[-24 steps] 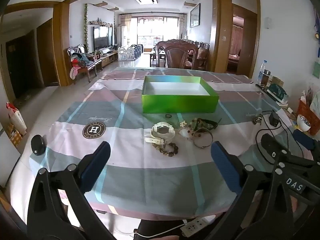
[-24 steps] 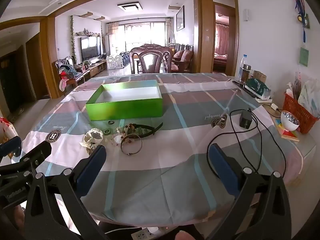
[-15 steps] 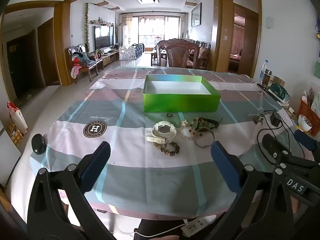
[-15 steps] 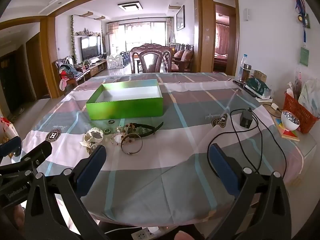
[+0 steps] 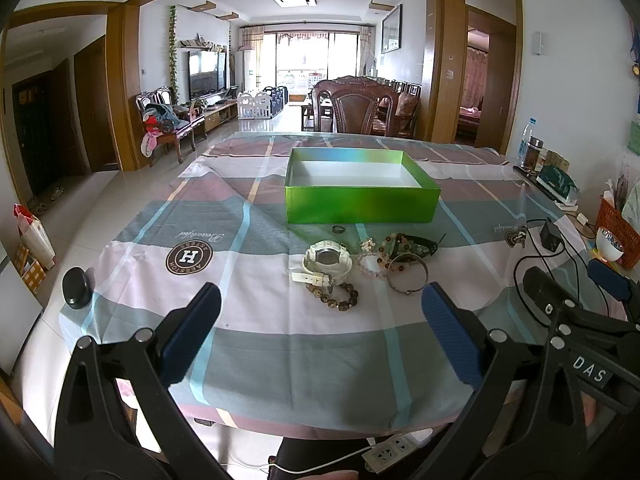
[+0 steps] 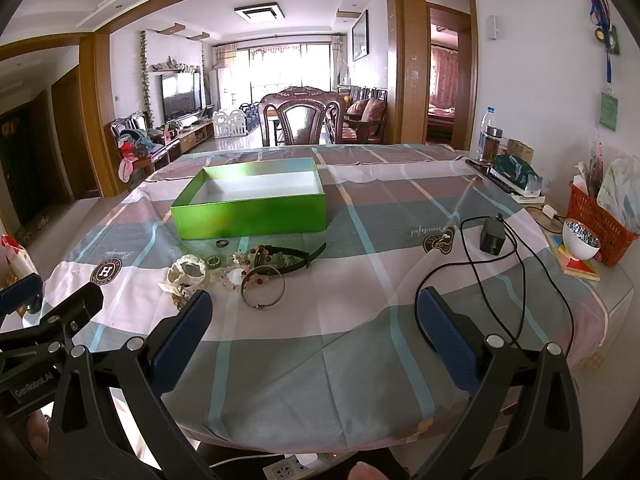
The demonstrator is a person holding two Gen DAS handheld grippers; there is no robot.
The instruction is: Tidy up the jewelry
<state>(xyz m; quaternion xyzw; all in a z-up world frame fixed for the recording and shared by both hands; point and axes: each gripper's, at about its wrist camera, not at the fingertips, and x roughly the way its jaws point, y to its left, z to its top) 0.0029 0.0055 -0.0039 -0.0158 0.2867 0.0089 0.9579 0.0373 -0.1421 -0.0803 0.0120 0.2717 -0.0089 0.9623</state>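
Hardly moved since the earlier frames: only a slight drift in the left view, with heap and box sitting as before.

Left gripper (image 5: 320,296): hovers over the near edge of the bench, jaws wide, holding nothing. Right gripper (image 6: 313,299): same, jaws wide and empty, nearer the right edge.

Jewelry: heaped mid-bench, just in front of the green box (image 5: 362,208) and on the near side of it. White watch (image 5: 328,258) touching or overlapping the brown bead bracelet (image 5: 334,298); metal bangle (image 5: 406,276) against a pale bead bracelet (image 5: 370,262) and a dark strap (image 5: 416,242); small ring (image 5: 338,229) alone, close to the box wall. Box apparently empty, so sorting probably not yet begun.

Likely trouble:
- Tangled pieces: gripping the watch may drag the bead bracelet along, then drop it short of the box.
- Bangle and ring lie flat and thin, so may slip from the pads or skid across the tablecloth (image 5: 280,340).
- Loose cloth: a low pinch may catch fabric and tug the whole heap.
- Black cable (image 6: 500,264) toward the right edge: could snag a right-side swing.
- Grippers close side by side: could collide if both go for the heap.
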